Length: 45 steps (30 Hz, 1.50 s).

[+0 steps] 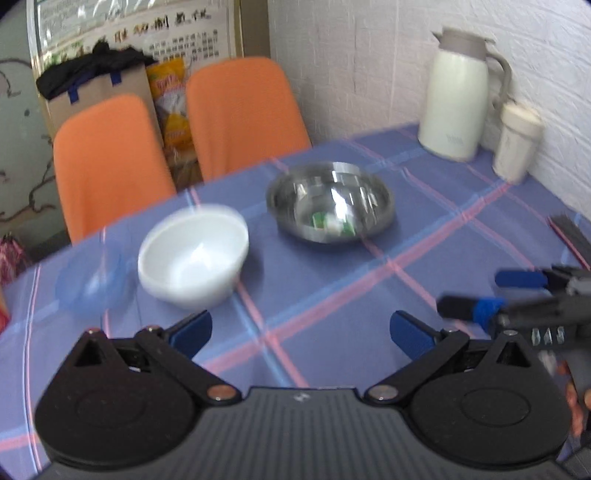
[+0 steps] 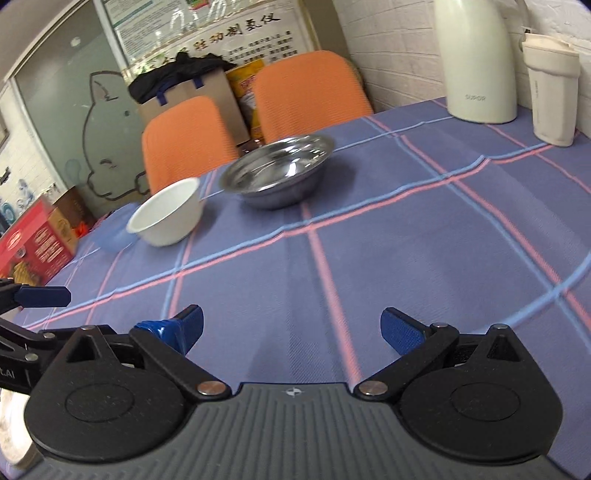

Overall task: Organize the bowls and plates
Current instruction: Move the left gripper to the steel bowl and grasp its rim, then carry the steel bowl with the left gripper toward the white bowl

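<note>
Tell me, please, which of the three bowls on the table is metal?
The shiny steel bowl, farthest back toward the orange chairs; the others are a white bowl and a translucent blue one.

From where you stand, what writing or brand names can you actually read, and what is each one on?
"SUPOR": on the white thermos jug, near its base.
".AI": the end of a cut-off marking on the left gripper.
Wall poster: large Chinese characters, too blurred to read reliably.
Red box: print too small.
Yellow bag: blurred.
</note>
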Motion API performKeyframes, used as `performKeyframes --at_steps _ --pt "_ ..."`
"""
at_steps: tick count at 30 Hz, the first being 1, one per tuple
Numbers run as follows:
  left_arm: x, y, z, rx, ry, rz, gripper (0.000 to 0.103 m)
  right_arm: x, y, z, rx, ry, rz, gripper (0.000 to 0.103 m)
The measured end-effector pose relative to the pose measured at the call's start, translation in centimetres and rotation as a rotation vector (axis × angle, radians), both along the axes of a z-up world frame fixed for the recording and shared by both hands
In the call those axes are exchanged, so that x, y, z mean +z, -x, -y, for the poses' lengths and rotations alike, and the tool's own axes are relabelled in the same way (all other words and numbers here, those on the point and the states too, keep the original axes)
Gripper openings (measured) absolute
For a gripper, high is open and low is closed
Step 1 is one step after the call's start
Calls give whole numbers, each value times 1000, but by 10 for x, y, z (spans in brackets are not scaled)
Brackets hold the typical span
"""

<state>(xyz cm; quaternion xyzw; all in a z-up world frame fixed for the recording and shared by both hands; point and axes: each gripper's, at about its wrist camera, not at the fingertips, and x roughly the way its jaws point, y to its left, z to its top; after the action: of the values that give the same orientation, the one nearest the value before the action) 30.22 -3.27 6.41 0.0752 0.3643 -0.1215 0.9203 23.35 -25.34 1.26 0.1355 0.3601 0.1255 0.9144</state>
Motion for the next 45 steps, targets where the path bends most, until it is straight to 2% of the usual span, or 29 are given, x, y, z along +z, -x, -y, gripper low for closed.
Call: performKeyframes --at_steps 4,8,10,16,19,20,22,23,24,27,31,34,38,43,45 --pt "14 -75 15 17 38 47 102 11 -46 12 3 34 23 90" --pt "-1 -143 28 48 50 -30 102 20 -98 14 -18 36 43 90" --pt "-14 -170 32 64 46 -69 102 16 -125 11 -29 49 22 90" --pt "-44 -213 34 57 51 -151 102 -5 -167 0 3 68 -61 90" --pt "-53 -217 40 25 47 -163 101 -11 -178 -7 15 101 -83 90" --pt "-55 -217 40 12 45 -170 97 -13 -180 -9 22 110 -84 90" --pt "-61 -219 40 -1 54 -205 84 -15 -182 -15 43 142 -74 90" --pt "-64 -220 40 -11 69 -236 68 -15 -182 -18 54 157 -69 90" --pt "-63 -217 42 -22 50 -210 59 -16 -182 -21 67 165 -63 90" --pt "-58 -214 42 -69 74 -245 43 -16 -181 -30 123 171 -52 90" --pt "-50 -201 45 -101 72 -278 36 -12 -173 -38 191 170 -62 89" --pt "-46 -190 49 -127 51 -300 36 -6 -163 -41 192 182 -78 91" --pt "-45 -168 50 -142 42 -330 36 3 -145 -31 200 116 -112 91" --pt "-40 -119 41 -143 57 -343 36 11 -116 -26 204 72 -162 91" --pt "-38 -93 37 -138 53 -344 36 16 -99 -26 207 77 -154 91"
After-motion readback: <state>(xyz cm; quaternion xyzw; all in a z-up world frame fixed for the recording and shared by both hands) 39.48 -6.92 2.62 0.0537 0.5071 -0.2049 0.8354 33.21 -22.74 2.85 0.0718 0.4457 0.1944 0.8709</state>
